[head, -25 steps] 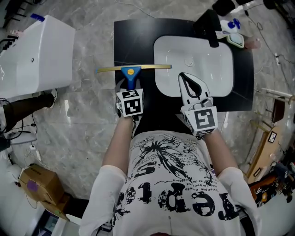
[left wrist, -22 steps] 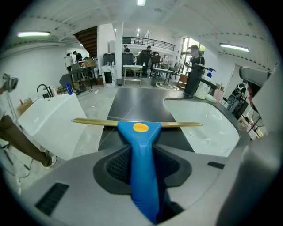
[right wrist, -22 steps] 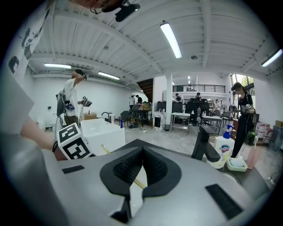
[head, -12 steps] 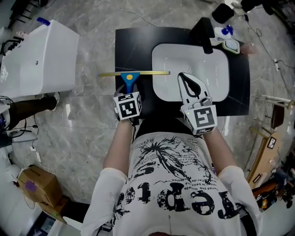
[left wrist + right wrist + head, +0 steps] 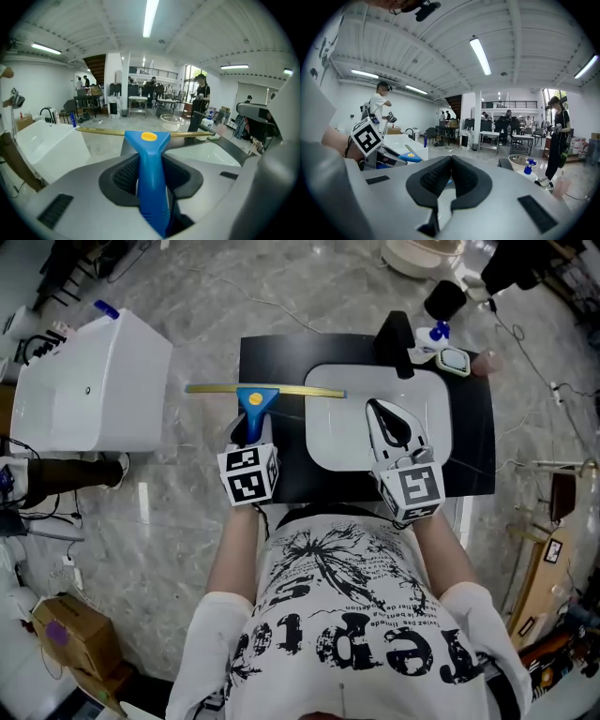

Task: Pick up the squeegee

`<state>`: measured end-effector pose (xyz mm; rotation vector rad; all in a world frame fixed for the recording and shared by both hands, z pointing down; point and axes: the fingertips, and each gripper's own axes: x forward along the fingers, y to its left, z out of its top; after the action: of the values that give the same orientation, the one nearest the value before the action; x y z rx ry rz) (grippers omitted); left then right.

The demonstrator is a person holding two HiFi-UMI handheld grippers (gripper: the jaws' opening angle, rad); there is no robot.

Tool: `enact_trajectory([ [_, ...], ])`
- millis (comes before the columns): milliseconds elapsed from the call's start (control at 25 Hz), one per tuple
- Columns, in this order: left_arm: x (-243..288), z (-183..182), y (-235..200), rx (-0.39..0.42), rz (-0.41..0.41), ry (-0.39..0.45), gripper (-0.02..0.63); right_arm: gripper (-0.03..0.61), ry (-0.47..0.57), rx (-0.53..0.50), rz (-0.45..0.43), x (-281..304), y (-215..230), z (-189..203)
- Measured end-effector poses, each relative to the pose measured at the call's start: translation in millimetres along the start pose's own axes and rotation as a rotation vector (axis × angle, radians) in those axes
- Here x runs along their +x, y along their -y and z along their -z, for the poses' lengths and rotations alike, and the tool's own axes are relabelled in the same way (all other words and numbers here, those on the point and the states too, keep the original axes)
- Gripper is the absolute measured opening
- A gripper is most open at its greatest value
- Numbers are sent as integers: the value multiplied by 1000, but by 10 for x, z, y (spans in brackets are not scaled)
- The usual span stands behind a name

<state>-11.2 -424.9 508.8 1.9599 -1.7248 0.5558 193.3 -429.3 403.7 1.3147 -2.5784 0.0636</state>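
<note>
The squeegee (image 5: 254, 397) has a blue handle (image 5: 152, 178) with a yellow dot and a long brass-coloured blade (image 5: 265, 390). My left gripper (image 5: 246, 437) is shut on the handle and holds the squeegee lifted above the black counter (image 5: 272, 357), blade level. In the left gripper view the blue handle runs up between the black pads, with the blade (image 5: 103, 132) crossing ahead. My right gripper (image 5: 392, 424) hovers over the white sink basin (image 5: 337, 418); its pads (image 5: 440, 180) meet at the tips with nothing between them. The squeegee (image 5: 401, 157) shows at the left of the right gripper view.
A black faucet (image 5: 397, 338) and a blue-topped spray bottle (image 5: 433, 336) stand behind the basin. A white toilet tank (image 5: 94, 385) sits to the left. A cardboard box (image 5: 70, 629) lies on the marble floor. People and tables fill the far room (image 5: 150, 96).
My left gripper has risen with the squeegee in it, lifting it off the counter. The right gripper has also risen over the basin, still shut.
</note>
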Motion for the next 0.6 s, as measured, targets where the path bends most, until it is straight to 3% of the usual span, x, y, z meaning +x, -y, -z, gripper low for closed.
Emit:
enact_trajectory([
  [600,-1087,-1571,298,73,28,481,141,15,215,-43,34,-430,226,-941],
])
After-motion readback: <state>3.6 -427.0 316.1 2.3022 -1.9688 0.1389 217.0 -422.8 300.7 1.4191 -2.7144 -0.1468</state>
